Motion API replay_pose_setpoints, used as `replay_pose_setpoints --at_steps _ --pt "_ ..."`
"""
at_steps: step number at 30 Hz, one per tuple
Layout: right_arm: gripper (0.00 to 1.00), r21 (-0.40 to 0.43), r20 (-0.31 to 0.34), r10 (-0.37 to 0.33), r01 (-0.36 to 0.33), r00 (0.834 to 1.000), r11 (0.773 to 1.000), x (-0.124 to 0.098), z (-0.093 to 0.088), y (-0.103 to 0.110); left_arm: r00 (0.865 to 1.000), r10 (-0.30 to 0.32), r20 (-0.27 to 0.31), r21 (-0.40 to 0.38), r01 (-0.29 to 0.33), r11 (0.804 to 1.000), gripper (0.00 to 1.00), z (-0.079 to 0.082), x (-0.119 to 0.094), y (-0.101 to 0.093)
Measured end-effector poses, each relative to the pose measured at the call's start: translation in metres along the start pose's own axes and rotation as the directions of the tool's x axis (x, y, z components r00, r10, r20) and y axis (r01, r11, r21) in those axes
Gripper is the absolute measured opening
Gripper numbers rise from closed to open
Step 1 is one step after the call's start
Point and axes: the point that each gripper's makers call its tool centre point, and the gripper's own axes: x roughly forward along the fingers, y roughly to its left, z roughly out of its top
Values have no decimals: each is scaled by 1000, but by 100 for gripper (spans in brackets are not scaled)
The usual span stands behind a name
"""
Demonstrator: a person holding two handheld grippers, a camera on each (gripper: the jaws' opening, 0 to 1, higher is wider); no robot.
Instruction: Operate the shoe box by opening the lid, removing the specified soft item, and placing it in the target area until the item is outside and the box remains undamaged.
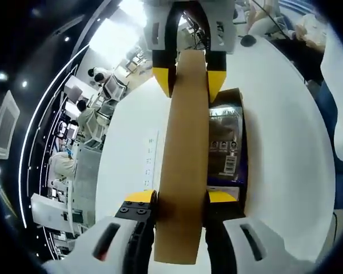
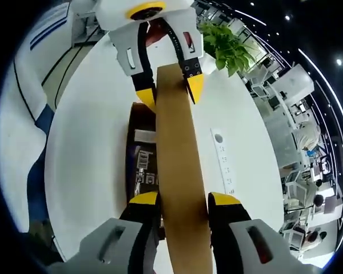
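Though edge-on, a plain brown cardboard lid (long, flat), each end pinched by 1 claw: left, right.

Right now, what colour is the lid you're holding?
Plain brown cardboard lid, clearest in the left gripper view.

The left gripper and right gripper face each other, fingers of each clamped on opposite ends of the brown lid.
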Motion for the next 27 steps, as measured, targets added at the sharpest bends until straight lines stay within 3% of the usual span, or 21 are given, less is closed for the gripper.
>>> replay_pose_setpoints --at_steps 9,15,18,20,21,24,27 --pt "32 5 -4 -2 2 1000 1000 0 0 0 1000 17 22 -44 -16 999 37 1 -1 3" --pt "32 9 -7 0 0 1000 1000 0 1 1 996 6 92 -127 6 992 41 12 -22 4" --pt "32 15 -5 -2 2 1000 1000 -1 1 0 985 -10 174 -213 47 976 41 20 -36 3" --pt "32 20 -1 -5 5 1000 1000 -1 2 0 967 -5 255 -334 93 938 42 25 -55 7" --pt "32 19 -2 -5 5 1000 1000 -2 2 0 962 4 274 -356 97 929 43 25 -61 11" --pt "32 18 -2 -7 7 1000 1000 -5 3 2 963 14 268 -379 92 921 43 13 -77 15" --pt "32 21 -2 -9 9 1000 1000 -3 2 1 963 -9 271 -372 113 922 42 6 -87 5"
